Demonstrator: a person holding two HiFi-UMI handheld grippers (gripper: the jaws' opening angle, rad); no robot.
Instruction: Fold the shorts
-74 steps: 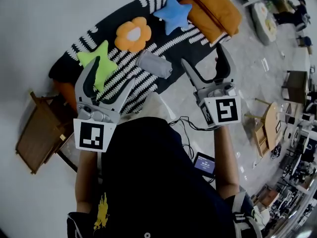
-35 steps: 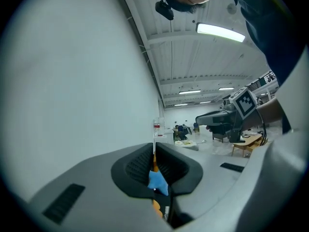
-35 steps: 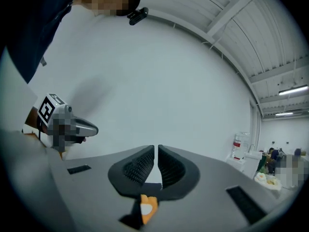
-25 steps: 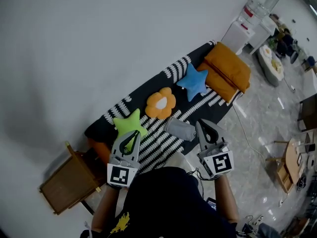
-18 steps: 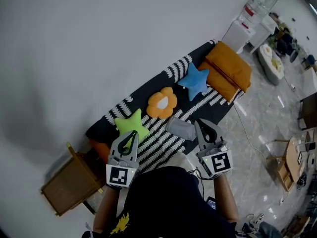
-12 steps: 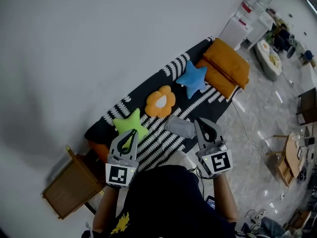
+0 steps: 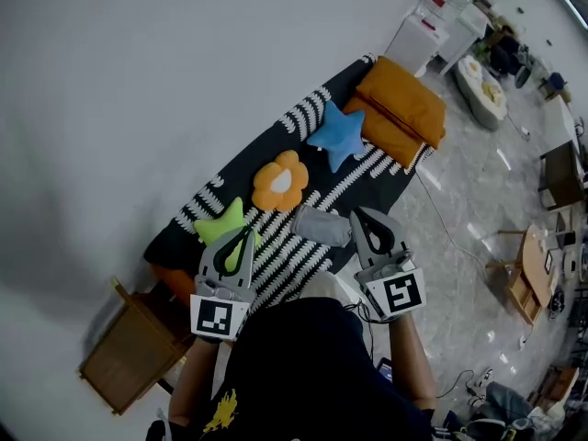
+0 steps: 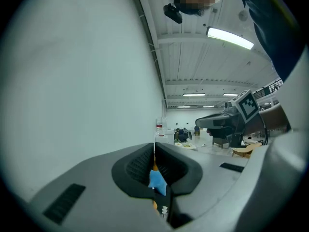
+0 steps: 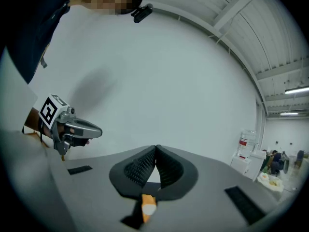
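Rug [image 7: 287, 257], black with white stripes, spreads ahead of both your claws. Grey shorts [image 7: 322, 225], bundled small, lie on it between the claws, just beside the tips of your right claw [image 7: 357, 214]. Your left claw [image 7: 247, 234] and the right are both clenched tight, gripping nothing.

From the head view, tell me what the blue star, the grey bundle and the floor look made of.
Blue star: matte plush fabric, stuffed, by its puffy rounded points.
Grey bundle: soft matte cloth; it lies in rounded folds.
Floor: probably polished stone or tile, pale, veined and slightly glossy.
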